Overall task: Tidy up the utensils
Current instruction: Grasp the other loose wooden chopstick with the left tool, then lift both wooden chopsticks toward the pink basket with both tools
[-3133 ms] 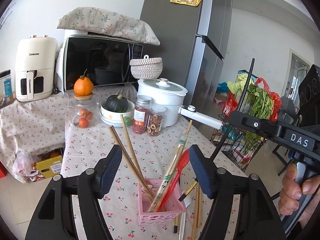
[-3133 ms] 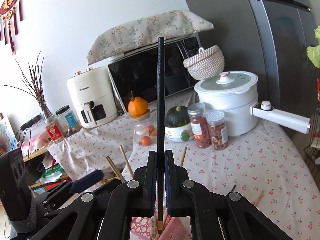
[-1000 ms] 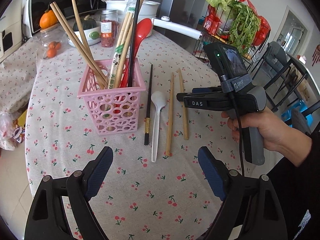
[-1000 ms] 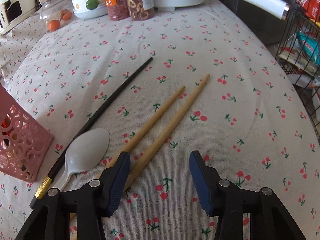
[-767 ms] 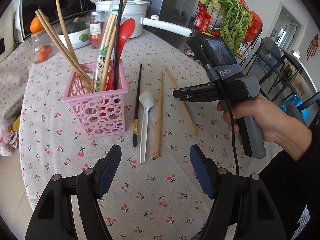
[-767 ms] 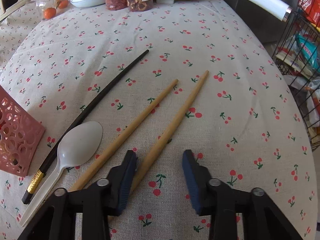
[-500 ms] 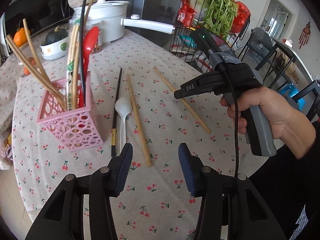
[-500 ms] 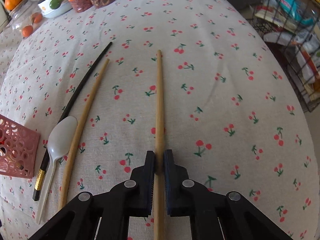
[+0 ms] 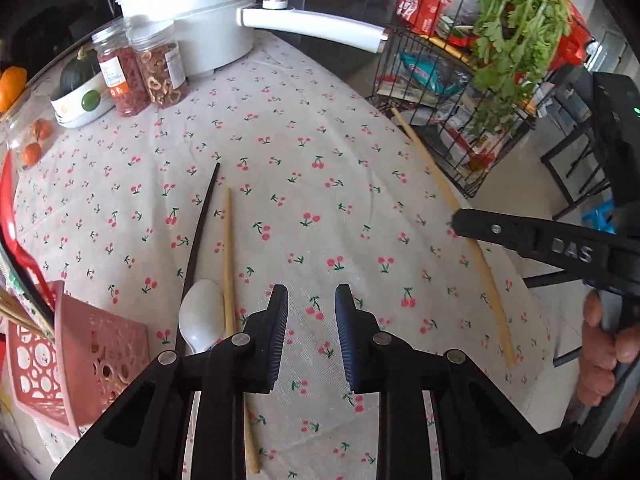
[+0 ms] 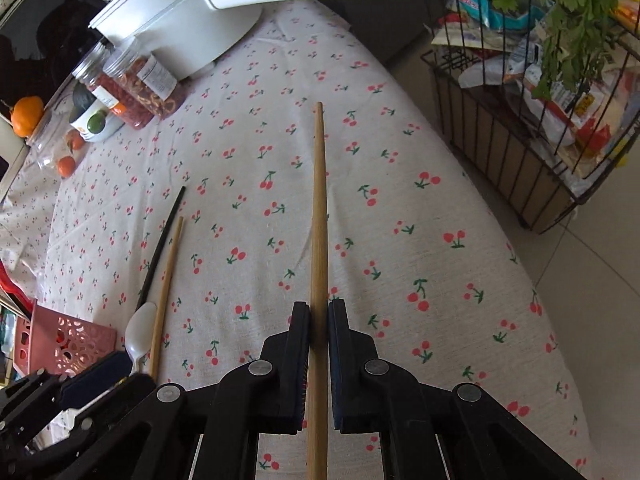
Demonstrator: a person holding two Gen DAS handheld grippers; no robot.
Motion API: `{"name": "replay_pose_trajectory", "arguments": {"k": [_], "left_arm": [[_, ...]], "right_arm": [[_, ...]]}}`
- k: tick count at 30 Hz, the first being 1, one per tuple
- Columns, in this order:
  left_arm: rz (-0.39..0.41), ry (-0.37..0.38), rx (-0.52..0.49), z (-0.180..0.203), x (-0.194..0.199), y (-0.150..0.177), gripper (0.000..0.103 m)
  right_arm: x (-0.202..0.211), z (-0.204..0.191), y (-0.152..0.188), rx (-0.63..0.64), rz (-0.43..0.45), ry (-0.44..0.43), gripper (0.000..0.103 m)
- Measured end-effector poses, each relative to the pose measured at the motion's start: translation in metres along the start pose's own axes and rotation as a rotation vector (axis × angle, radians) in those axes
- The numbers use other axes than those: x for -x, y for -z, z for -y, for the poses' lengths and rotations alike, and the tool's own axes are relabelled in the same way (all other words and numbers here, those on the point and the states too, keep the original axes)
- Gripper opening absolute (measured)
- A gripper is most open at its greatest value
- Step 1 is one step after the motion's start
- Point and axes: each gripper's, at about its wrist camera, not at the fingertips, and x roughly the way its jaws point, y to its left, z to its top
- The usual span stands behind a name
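Note:
My right gripper (image 10: 319, 314) is shut on a wooden chopstick (image 10: 319, 200), held above the cherry-print cloth and pointing away from me. The left wrist view shows that gripper (image 9: 460, 222) at the right, in a person's hand, with the chopstick (image 9: 428, 168) slanting through it. My left gripper (image 9: 311, 300) hovers over bare cloth, its jaws closing with nothing between them. Left of it lie a second wooden chopstick (image 9: 229, 264), a white spoon (image 9: 200, 320) and a black chopstick (image 9: 200, 232). The pink basket (image 9: 80, 360) with several utensils stands at the far left.
A white pot (image 9: 192, 12) with a long handle, two jars (image 9: 160, 68) and a bowl with a squash (image 9: 80, 92) stand at the back. A wire rack of greens and packets (image 9: 480, 80) sits off the table's right edge.
My right gripper shut on the right-hand wooden chopstick and lifted it off the cloth. My left gripper swept right, away from the basket, while its jaws narrowed.

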Motion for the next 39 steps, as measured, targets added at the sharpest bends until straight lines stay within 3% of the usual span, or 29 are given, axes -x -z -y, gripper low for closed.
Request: {"name": "replay_pose_trajectory", "arguments": {"k": [10, 14, 20, 23, 30, 31, 33, 36, 39], "left_arm": [[-0.104, -0.17, 0.058, -0.023, -0.061, -0.025, 0.02], [-0.067, -0.237, 0.028, -0.02, -0.064, -0.025, 0.019], [-0.04, -0.257, 0.043, -0.019, -0.056, -0.033, 0.02], [-0.07, -0.287, 0.063, -0.023, -0.059, -0.033, 0.019], [-0.122, -0.249, 0.153, -0.036, -0.067, -0.033, 0.02], [-0.123, -0.239, 0.163, -0.038, -0.067, -0.033, 0.019], [-0.119, -0.235, 0.148, -0.035, -0.066, -0.032, 0.008], [-0.09, -0.258, 0.111, -0.028, -0.065, -0.029, 0.006], [-0.061, -0.222, 0.111, -0.018, -0.058, -0.021, 0.006]], "right_arm": [[-0.005, 0.003, -0.009, -0.009, -0.021, -0.067, 0.005], [-0.004, 0.001, -0.009, -0.008, -0.023, -0.083, 0.005], [-0.002, -0.002, -0.007, -0.014, -0.024, -0.098, 0.005], [-0.001, -0.003, -0.006, -0.019, -0.02, -0.103, 0.005], [0.001, 0.001, -0.006, -0.052, -0.02, -0.122, 0.005], [0.002, 0.001, -0.007, -0.055, -0.018, -0.127, 0.005], [0.006, -0.001, -0.007, -0.057, -0.008, -0.136, 0.005], [0.012, -0.007, -0.008, -0.056, 0.01, -0.152, 0.005], [0.018, -0.011, -0.007, -0.062, 0.031, -0.17, 0.005]]}}
